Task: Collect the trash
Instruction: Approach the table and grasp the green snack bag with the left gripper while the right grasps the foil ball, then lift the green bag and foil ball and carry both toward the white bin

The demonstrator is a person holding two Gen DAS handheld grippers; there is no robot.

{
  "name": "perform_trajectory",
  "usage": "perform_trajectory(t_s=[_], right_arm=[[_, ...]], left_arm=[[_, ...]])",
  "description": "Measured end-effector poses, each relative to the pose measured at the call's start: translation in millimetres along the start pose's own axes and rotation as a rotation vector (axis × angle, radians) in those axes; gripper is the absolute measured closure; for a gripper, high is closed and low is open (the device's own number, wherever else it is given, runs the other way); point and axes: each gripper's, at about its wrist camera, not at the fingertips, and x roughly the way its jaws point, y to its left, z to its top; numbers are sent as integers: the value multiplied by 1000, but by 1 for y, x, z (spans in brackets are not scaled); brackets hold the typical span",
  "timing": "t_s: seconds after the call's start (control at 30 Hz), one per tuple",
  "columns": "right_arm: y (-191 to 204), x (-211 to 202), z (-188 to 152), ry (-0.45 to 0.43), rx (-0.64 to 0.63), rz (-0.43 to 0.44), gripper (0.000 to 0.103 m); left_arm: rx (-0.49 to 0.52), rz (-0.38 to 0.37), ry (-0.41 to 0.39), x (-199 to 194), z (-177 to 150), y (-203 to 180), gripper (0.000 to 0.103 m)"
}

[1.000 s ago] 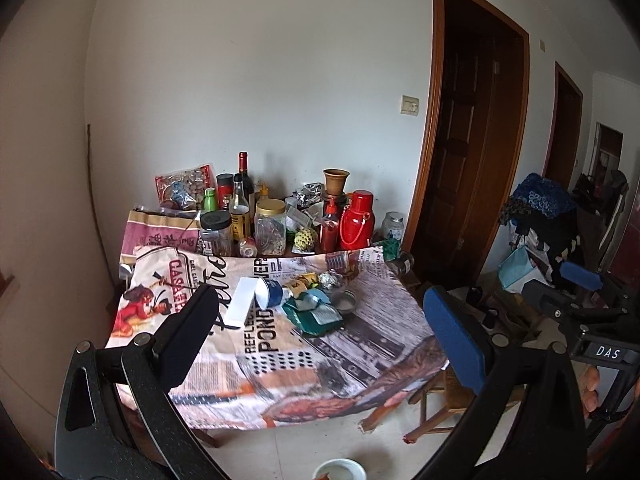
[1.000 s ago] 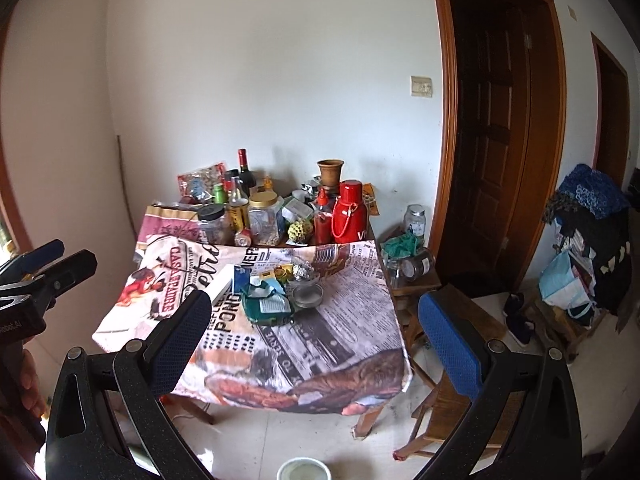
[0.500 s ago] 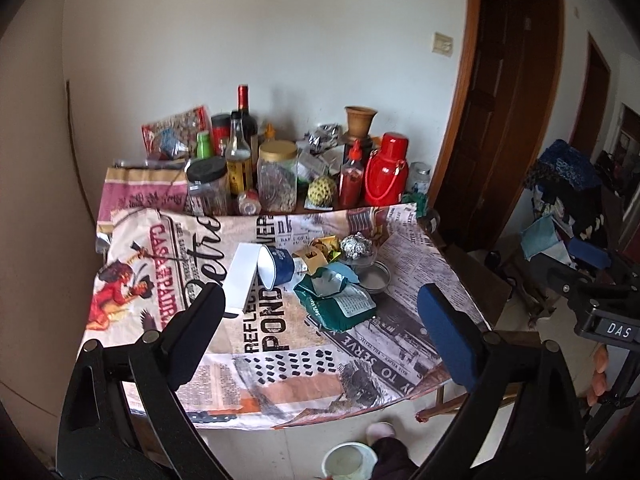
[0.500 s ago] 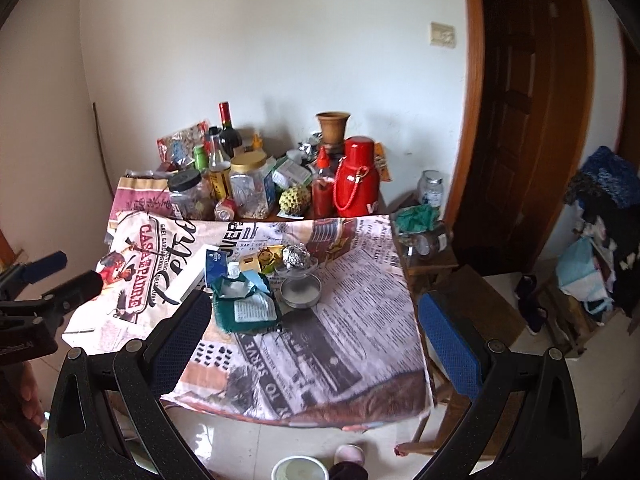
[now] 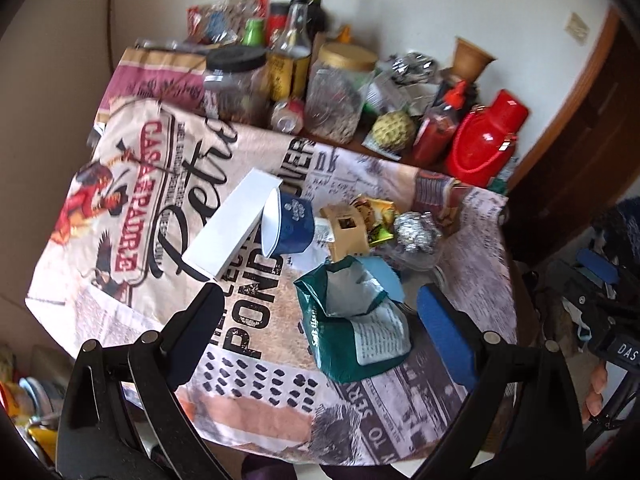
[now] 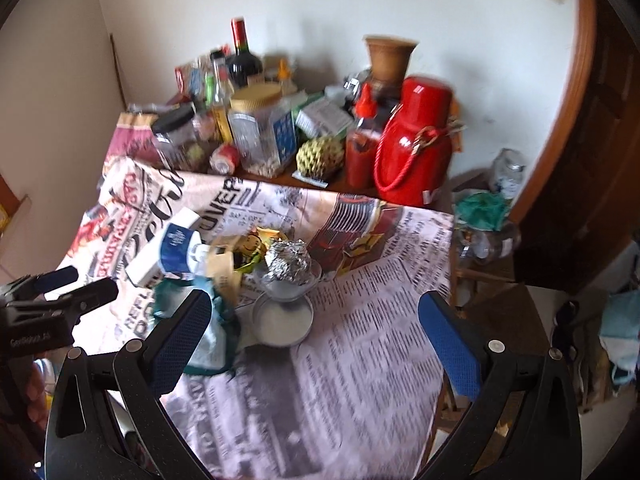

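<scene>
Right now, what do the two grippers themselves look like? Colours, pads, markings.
Both match: black plastic frames with silver pivot screws. Left gripper and right gripper each carry two fingers faced with blue textured pads. White lettering marks each body's side. No cables or sleeves visible; bare fingertips show at the handles.

A printed cloth [image 5: 160, 184] with a matt weave covers the desk. On it a green bag [image 5: 352, 332] of glossy plastic film lies open, its inside silvery. A ball of crinkled metal foil [image 6: 289, 261] shines in a clear glass dish [image 6: 290, 286]. The white box [image 5: 234, 226] looks like smooth matt card, and the blue cup [image 5: 290, 224] like coated paper. The red flask [image 6: 416, 140] is glossy plastic with a rope handle. The brown pot [image 6: 390, 58] looks like matt clay. Both tongs are matt black plastic, with blue textured pads [image 6: 450, 344].
</scene>
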Motion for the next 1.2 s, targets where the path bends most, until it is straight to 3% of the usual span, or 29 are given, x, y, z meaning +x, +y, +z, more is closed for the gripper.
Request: perform_trajectory(t_s=[0.2, 0.37, 0.47, 0.67, 0.83, 0.93, 1.07, 1.2], right_arm=[[-15, 73, 21, 119, 0, 99, 2], [-20, 122, 28, 222, 11, 182, 17], [-20, 141, 30, 261, 14, 204, 19], [-13, 161, 27, 299, -16, 209, 32], [-5, 167, 25, 323, -50, 229, 47], [-1, 169, 23, 328, -71, 237, 52], [2, 162, 23, 309, -68, 233, 55], [4, 143, 25, 278, -48, 227, 56]], left_arm=[[-114, 36, 92, 46, -1, 5, 5], [-206, 9, 169, 73, -6, 11, 5], [-255, -8, 212, 85, -9, 15, 6], [-326, -23, 260, 101, -15, 22, 21], [-308, -40, 281, 109, -15, 17, 59], [-295, -45, 277, 112, -11, 14, 70], [-281, -68, 267, 108, -9, 15, 81], [-249, -91, 249, 94, -7, 17, 82]])
